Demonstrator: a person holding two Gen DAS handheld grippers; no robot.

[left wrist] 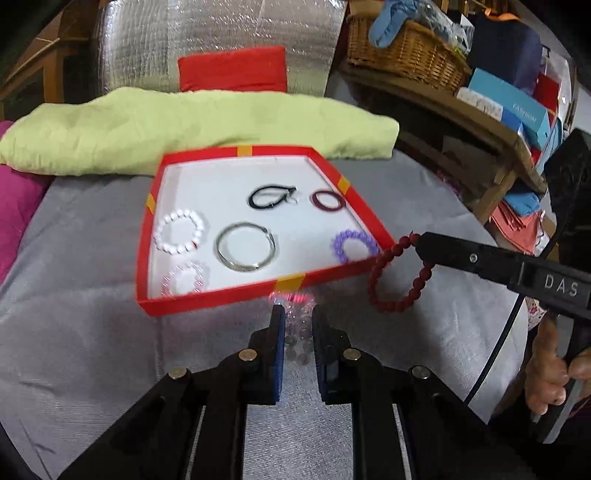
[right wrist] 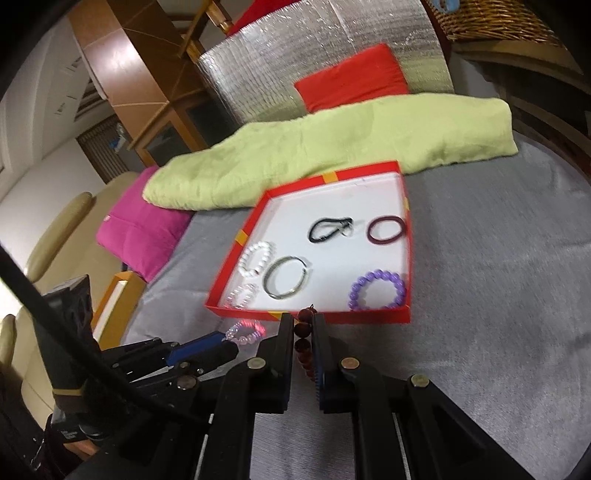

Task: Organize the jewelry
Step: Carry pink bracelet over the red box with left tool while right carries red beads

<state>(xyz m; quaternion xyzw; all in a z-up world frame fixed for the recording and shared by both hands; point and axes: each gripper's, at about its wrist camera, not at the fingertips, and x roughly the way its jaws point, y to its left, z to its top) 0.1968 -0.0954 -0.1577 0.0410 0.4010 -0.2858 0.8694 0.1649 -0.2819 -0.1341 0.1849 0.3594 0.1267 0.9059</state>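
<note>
A red tray (left wrist: 221, 295) with a white floor lies on a grey cloth. In it lie a white bead bracelet (left wrist: 179, 230), a silver bangle (left wrist: 245, 245), a purple bead bracelet (left wrist: 354, 245), a black cord (left wrist: 271, 197), a maroon ring (left wrist: 328, 201) and a pale pink bead bracelet (left wrist: 186, 278). My left gripper (left wrist: 298, 312) is just in front of the tray, shut on a clear pink-tinted bead bracelet (right wrist: 255, 326). My right gripper (right wrist: 303, 319) is shut on a dark red bead bracelet (left wrist: 375, 280), which hangs by the tray's near right corner.
Behind the tray lie a light green cushion (left wrist: 184, 125), a red cushion (left wrist: 232, 68) and a silver foil mat (left wrist: 221, 29). A pink cushion (right wrist: 144, 236) sits on the left. A wicker basket (left wrist: 406, 55) and boxes fill a shelf on the right.
</note>
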